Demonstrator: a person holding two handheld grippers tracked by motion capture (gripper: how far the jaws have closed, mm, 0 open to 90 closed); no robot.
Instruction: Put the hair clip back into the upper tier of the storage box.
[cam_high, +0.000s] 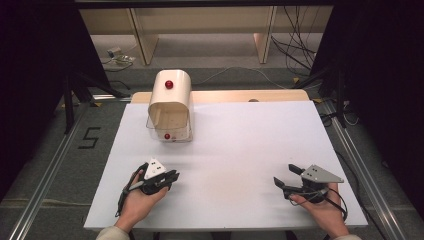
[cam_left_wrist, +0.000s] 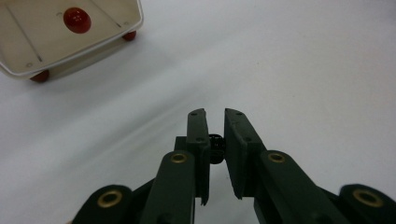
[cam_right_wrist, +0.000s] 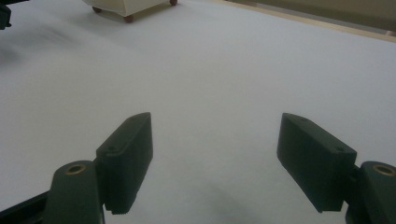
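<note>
My left tongs (cam_high: 172, 176) rest on the near left of the white worktop (cam_high: 240, 145), jaws drawn together with only a narrow slit between them and nothing gripped. My right tongs (cam_high: 285, 177) sit near the front right edge, jaws spread wide and empty. A broad bare stretch of worktop separates the two. The cream box (cam_high: 170, 106), with its rounded lid and red knob (cam_high: 169, 84), stands at the far left, well apart from both tongs and near the back edge. In the left gripper view the box (cam_left_wrist: 65, 32) is cut off by the frame. Grey floor, rails and cables surround the worktop; the sides of the room are dark.
</note>
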